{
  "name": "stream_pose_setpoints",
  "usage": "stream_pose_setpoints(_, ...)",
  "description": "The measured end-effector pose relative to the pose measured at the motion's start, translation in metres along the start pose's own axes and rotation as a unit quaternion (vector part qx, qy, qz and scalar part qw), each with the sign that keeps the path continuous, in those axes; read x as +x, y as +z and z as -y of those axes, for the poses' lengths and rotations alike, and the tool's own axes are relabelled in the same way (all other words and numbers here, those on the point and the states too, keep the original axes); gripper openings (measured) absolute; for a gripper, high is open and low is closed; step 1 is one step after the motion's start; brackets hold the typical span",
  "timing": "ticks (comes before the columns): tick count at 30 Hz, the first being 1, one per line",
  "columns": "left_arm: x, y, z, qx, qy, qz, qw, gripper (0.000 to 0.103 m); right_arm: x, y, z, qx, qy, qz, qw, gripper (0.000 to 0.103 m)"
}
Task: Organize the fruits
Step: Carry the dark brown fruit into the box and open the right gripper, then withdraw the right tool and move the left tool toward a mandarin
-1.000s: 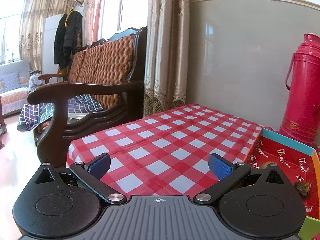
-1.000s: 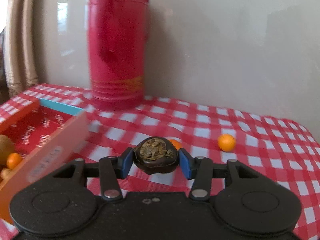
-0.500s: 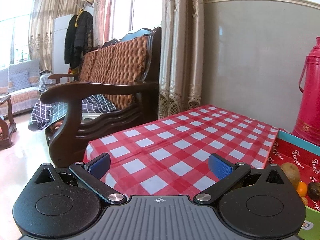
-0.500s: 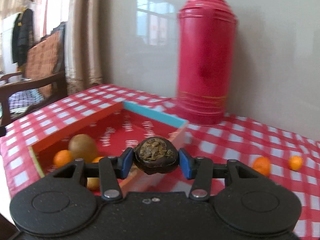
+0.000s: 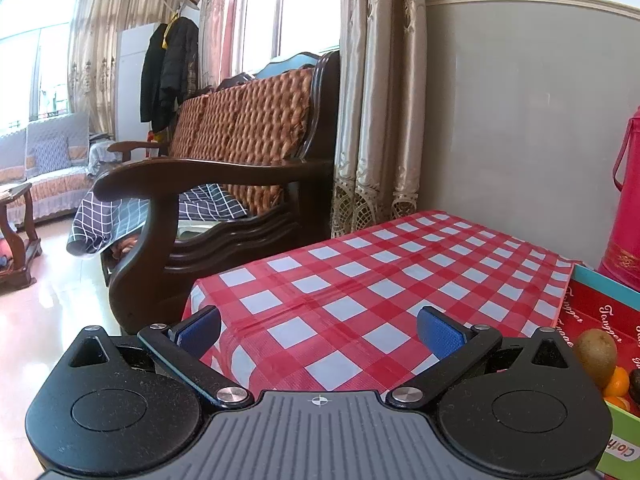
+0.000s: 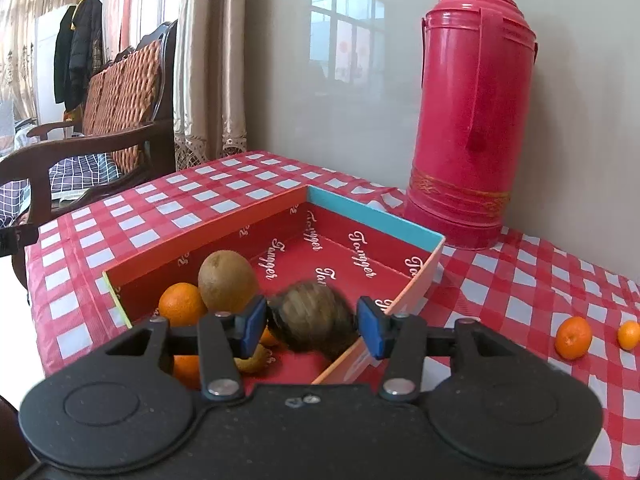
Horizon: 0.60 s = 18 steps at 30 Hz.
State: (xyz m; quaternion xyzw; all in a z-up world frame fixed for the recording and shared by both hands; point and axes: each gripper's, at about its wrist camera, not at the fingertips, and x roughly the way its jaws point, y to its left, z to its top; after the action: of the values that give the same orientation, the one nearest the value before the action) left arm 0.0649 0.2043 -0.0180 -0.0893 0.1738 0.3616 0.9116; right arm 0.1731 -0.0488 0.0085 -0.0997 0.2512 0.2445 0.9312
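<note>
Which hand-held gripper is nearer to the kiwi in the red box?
Right. The right hand-held gripper hangs over the box, just beside the kiwi. The left hand-held gripper sits outside the box, kiwi off to its side.

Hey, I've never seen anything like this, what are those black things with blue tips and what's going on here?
Each picture comes from a camera on a hand-held grasping tool, looking out along its two blue-tipped fingers. A person holds one in each hand. The left tool is open and empty above the checkered tablecloth. The right tool has just been opening over a red box; a dark, blurred fruit sits loose between its fingers. The box holds a kiwi and oranges. Two oranges lie outside, near a red thermos.
</note>
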Motion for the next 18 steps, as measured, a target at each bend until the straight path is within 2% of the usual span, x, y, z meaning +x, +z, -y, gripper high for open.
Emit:
stream_pose_setpoints(2,0.0,0.0,0.0,0.001,0.0,0.001,1.0,0.103,-0.003,0.001,0.0,-0.002,-0.004,0.008,1.0,0.061)
stream_pose_setpoints(6,-0.001,-0.001,0.002,0.003,-0.001,0.001,1.0,0.103,-0.008,0.002,0.003,0.001,-0.012,0.018,1.0,0.063)
stream_pose_setpoints(9,-0.001,-0.001,0.003,0.005,-0.001,0.001,1.0,0.103,-0.012,0.001,0.007,0.005,-0.023,0.023,0.999,0.072)
stream_pose_setpoints(18,-0.005,-0.002,0.012,0.014,-0.005,0.001,0.9999,0.103,-0.024,0.0,0.022,0.021,-0.064,0.034,0.997,0.081)
